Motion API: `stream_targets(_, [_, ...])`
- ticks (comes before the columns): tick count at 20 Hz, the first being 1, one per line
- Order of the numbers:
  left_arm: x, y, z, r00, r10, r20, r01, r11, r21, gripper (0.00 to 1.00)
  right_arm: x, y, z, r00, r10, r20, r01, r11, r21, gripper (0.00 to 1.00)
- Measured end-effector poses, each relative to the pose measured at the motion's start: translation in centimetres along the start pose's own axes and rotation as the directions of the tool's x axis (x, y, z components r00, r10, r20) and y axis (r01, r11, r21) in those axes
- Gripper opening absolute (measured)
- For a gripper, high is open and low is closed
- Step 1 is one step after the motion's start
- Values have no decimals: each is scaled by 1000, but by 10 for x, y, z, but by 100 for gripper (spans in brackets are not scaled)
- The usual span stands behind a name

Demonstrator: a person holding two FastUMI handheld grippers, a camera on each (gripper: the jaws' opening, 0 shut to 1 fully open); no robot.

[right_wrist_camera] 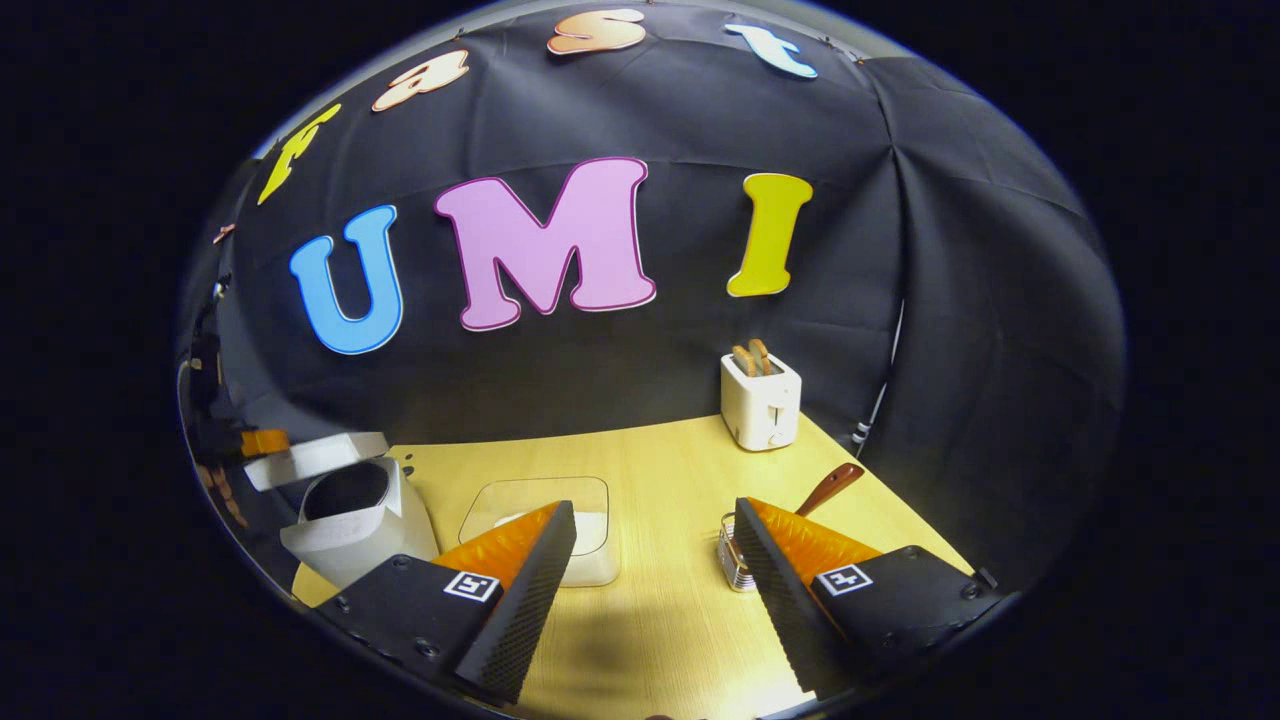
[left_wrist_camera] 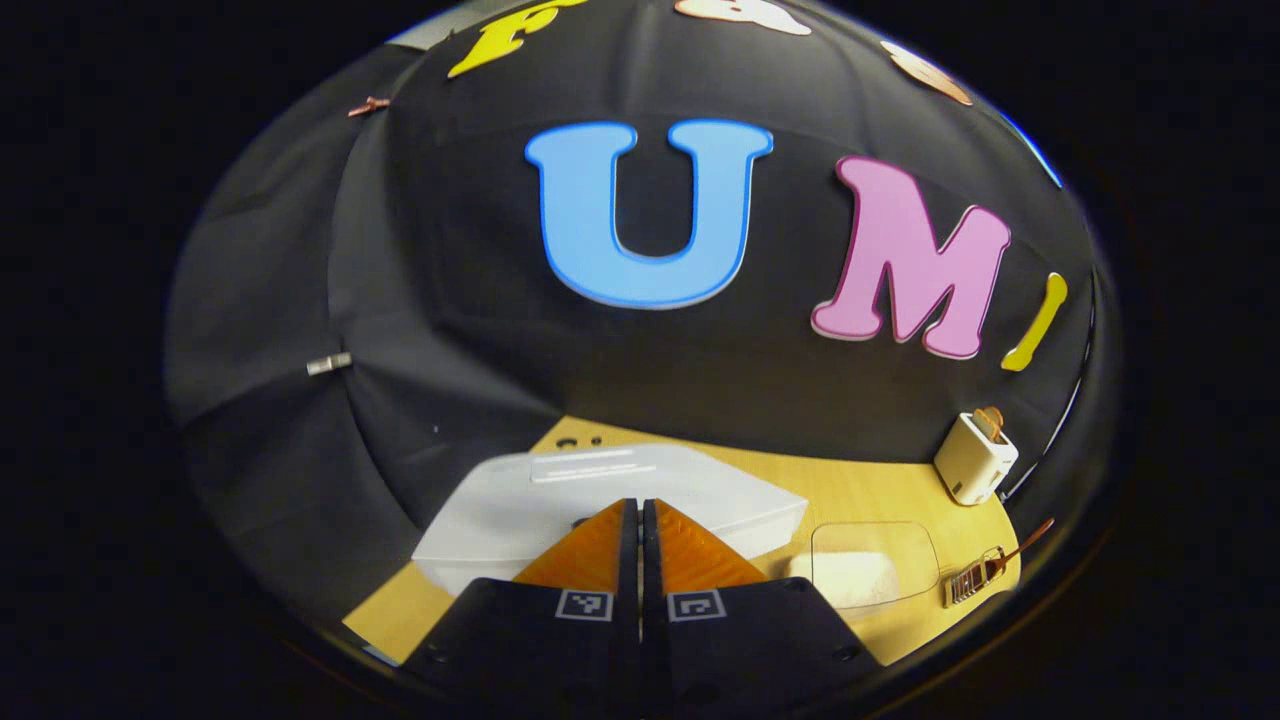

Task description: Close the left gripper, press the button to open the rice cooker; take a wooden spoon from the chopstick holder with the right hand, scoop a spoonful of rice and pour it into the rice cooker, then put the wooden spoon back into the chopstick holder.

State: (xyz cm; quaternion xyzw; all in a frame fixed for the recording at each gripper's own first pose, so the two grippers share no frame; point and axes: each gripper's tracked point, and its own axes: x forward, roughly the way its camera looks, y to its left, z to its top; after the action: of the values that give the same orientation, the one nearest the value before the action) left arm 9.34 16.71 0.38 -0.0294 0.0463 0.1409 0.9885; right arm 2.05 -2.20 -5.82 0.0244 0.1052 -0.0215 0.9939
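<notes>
Altogether I counted one white rice cooker (right_wrist_camera: 355, 525), one clear square plastic container (right_wrist_camera: 560, 520), one small wire chopstick holder (right_wrist_camera: 735, 560), one brown wooden spoon (right_wrist_camera: 830, 487) and one white two-slot toaster (right_wrist_camera: 760, 402), all on the pale wooden table (right_wrist_camera: 650, 620). In the left gripper view, my left gripper (left_wrist_camera: 640, 520) had its two fingers pressed together with only a thin slit between them and nothing held; its tips sat right over the near front of the rice cooker (left_wrist_camera: 500, 520), where a dark spot showed just beside them, though I could not tell whether they touched it. In the right gripper view the cooker's lid (right_wrist_camera: 315, 457) stood raised and tilted back, and the round inner pot showed dark; I could not make out anything in it. The clear container held a low layer of white rice (right_wrist_camera: 595, 525) and sat just beside the cooker, between it and the chopstick holder. The holder had the single wooden spoon in it, its rounded end leaning up and away towards the wall. My right gripper (right_wrist_camera: 655, 560) was spread wide and held nothing, one finger in front of the rice container and the other just in front of the holder. The toaster stood well apart at the back by the black cloth wall (right_wrist_camera: 950, 350), with two slices of browned toast (right_wrist_camera: 752, 357) poking out of its top.
</notes>
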Motion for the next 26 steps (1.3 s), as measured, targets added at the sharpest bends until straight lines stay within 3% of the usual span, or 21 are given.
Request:
stream_targets(6, [-26,5,25,991,-108,83,113,992,-58,5,-16,9,5,996,-88,31,88,996,1,99])
stream_targets(9, [-42,2,5,984,-160,83,169,980,-101,10,-22,14,2,993,-118,28,118,993,-2,99])
stream_targets(10, [-47,0,-4,982,-174,76,181,977,-112,5,-24,14,3,991,-127,32,128,992,-13,98])
stream_targets(13, [-63,-14,-24,972,-228,52,233,963,-136,6,-24,6,8,988,-148,44,149,989,-21,99])
stream_targets(15, [-71,-31,-30,961,-274,38,276,952,-129,14,-18,-3,10,987,-155,41,155,988,-10,99])
stream_targets(18, [-79,-56,-30,949,-312,39,314,945,-93,34,-3,-24,14,985,-171,38,171,985,0,98])
stream_targets(22, [-87,-94,-33,943,-331,32,333,942,-40,92,22,-61,15,981,-193,27,192,981,32,99])
stream_targets(26, [-95,-133,-40,937,-350,-1,350,936,-27,95,49,-107,-1,977,-214,-26,215,974,70,99])
